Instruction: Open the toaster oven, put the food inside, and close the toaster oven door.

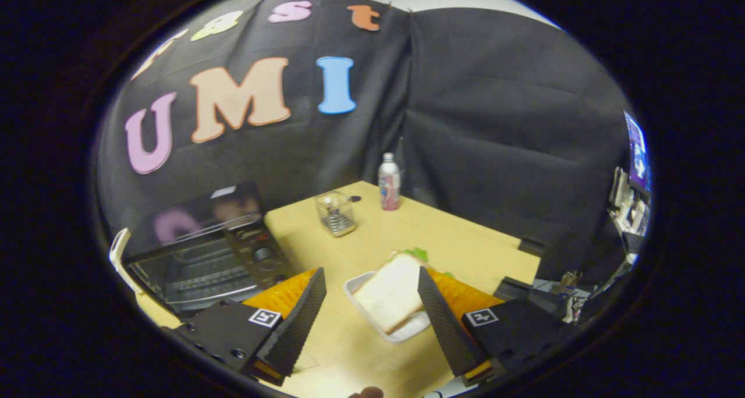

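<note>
Black cloth walls close in a pale wooden table [465, 241]. On it the toaster oven [204, 258] already stands open, off beyond the left finger. A sandwich [390, 290] lies in a shallow white tray [355, 284] just ahead of the gripper [371, 287]. Soft bread could crush or slide apart if pinched unevenly. Its jaws are spread wide, released, holding nothing, flanking the tray.
</note>
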`<action>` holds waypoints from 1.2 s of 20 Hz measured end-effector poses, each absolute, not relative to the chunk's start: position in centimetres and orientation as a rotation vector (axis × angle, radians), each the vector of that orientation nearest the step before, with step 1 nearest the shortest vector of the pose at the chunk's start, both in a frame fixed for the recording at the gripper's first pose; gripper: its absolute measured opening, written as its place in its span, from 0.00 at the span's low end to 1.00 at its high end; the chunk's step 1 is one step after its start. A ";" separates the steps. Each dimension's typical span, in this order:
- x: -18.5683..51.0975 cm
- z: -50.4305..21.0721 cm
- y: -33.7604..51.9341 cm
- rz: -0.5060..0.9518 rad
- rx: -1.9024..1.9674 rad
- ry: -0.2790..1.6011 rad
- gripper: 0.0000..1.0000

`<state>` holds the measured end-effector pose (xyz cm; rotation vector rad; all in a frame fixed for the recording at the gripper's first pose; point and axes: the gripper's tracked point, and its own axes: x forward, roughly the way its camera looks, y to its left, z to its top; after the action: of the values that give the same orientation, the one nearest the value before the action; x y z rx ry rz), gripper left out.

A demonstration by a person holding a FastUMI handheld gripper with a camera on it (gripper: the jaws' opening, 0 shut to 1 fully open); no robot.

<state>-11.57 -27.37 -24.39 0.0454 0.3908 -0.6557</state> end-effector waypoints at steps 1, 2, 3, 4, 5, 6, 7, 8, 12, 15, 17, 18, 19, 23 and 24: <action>-11.9 -24.2 -29.0 -0.687 0.056 0.383 0.99; -12.3 -24.2 -30.6 -0.714 0.070 0.380 0.99; -12.5 -24.4 -32.0 -0.737 0.089 0.382 0.99; -12.8 -25.1 -33.2 -0.756 0.110 0.389 0.99; -12.8 -25.8 -34.1 -0.761 0.138 0.396 0.98; -12.8 -26.9 -34.7 -0.757 0.169 0.407 0.98; -12.6 -27.9 -34.7 -0.738 0.205 0.423 0.96; -11.9 -29.0 -34.5 -0.714 0.237 0.439 0.97; -11.0 -33.4 -34.0 -0.663 0.288 0.564 0.96; -10.2 -35.1 -33.0 -0.608 0.286 0.619 0.89; -10.3 -34.6 -33.2 -0.611 0.301 0.609 0.79; -10.5 -34.5 -32.9 -0.609 0.319 0.602 0.73; -10.3 -33.8 -32.7 -0.595 0.330 0.576 0.68; -10.1 -33.1 -32.1 -0.557 0.352 0.553 0.47; -9.6 -32.8 -31.9 -0.541 0.349 0.550 0.41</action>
<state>-9.60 -31.94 -32.79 0.3486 0.5501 -0.5409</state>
